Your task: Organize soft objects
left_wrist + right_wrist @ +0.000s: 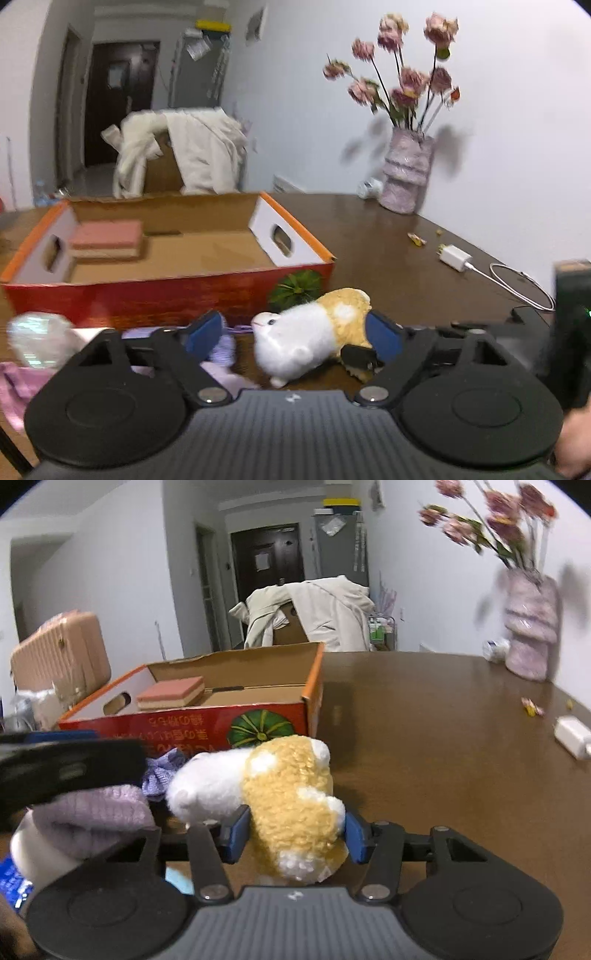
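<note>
White and tan plush makes up the toy hamster lying on the dark wooden table, and in the left wrist view it sits between the blue pads of the left gripper, whose jaws stand wide with a clear gap on the left side of the toy. A black fingertip of the right gripper pokes in at the toy's tan rear. Just behind stands a red cardboard box with orange rims, open at the top, holding a pink and cream sponge near its left end. Lilac knitted cloth lies under the left finger, and something shiny and blurred lies at the far left. Farther right on the table are a white charger with its cable and a pinkish vase of dried flowers by the wall. From the right wrist view, the right gripper has its blue pads pressed into the tan rear of the plush hamster, jaws narrowed around it. The left gripper crosses at the left, blurred, above the lilac knit. The box shows a green pumpkin print, the sponge inside.
</note>
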Available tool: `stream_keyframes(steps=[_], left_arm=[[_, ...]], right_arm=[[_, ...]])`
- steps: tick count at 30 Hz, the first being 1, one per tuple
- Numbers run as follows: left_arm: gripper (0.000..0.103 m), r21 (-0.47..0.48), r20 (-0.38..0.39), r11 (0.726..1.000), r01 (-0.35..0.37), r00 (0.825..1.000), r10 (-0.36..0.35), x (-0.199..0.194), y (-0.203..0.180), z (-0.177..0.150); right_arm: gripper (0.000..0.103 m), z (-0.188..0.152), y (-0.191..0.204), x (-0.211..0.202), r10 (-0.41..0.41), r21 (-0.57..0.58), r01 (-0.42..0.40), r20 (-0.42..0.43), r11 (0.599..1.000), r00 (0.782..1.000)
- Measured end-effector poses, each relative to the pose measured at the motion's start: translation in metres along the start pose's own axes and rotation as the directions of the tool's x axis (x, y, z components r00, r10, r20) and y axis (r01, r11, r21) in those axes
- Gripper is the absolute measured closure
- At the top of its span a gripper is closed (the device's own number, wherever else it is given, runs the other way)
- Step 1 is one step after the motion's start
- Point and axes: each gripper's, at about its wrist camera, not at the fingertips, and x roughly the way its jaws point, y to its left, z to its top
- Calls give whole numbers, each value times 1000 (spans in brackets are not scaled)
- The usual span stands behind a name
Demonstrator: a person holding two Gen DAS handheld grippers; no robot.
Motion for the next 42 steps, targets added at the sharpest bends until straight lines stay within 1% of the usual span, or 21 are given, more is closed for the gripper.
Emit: stream_keyframes(steps=[1, 2, 5, 7, 10, 12, 13, 14, 16, 19, 25, 29, 31, 34, 36, 38, 42], left_arm=[[31, -2, -36, 1000, 3, 999, -3, 10, -2, 1], [32, -7, -68, 1000, 12, 998, -12, 20, -4, 1], [31, -26, -129, 999, 22, 991, -25, 42, -6, -3], [32, -65, -132, 997, 29, 991, -38, 47, -2, -6], [34, -110, -136, 990, 83, 986, -97, 50, 0, -7], [38, -126, -125, 989, 77, 988, -93, 47, -1, -7], [43, -128, -120, 989, 71, 989, -86, 45, -2, -5], [45, -132, -113, 989, 68, 990, -84, 39, -3, -4], [45, -141, -88, 987, 78, 992, -91, 28, -4, 0], [46, -122, -58, 989, 78, 995, -86, 11, -8, 4], [47, -110, -28, 992, 57, 998, -60, -20, -9, 7], [47, -94, -10, 995, 24, 1000, -25, -30, -1, 25], [47, -91, -13, 996, 19, 1000, -20, -23, 10, 44], [47, -90, -16, 996, 12, 1000, -13, -2, 32, 82], [45, -89, -19, 996, 0, 1000, -2, 25, 49, 107], [45, -104, -35, 995, -13, 999, 9, 54, 66, 126], [45, -123, -85, 992, -31, 996, 21, 117, 102, 149]], right_arm=[[52, -2, -4, -3, 1, 19, -1, 5, 1000, 1000], [52, -4, -7, -5, -1, 32, 1, 9, 999, 1000], [53, -7, -18, -10, 1, 73, -2, 16, 997, 1000], [54, -9, -24, -12, 16, 94, -18, 16, 995, 1000], [56, -8, -26, -14, 44, 100, -45, 14, 994, 999], [57, -6, -26, -18, 42, 99, -44, 26, 994, 999], [57, -5, -26, -22, 42, 100, -45, 35, 994, 999], [57, -4, -26, -27, 43, 101, -47, 44, 994, 998], [57, -3, -24, -37, 47, 95, -52, 63, 994, 997], [57, 0, -19, -53, 54, 80, -61, 88, 995, 995], [58, 3, -4, -76, 78, 63, -86, 121, 994, 990], [58, 19, 8, -76, 107, 25, -111, 141, 993, 984], [58, 36, 14, -67, 113, 14, -116, 152, 993, 982], [58, 73, 19, -41, 115, -1, -116, 168, 993, 979], [58, 98, 19, -15, 128, 19, -133, 161, 991, 979], [59, 124, 17, 18, 123, 40, -130, 147, 991, 981], [59, 159, 19, 88, 66, 43, -71, 92, 997, 994]])
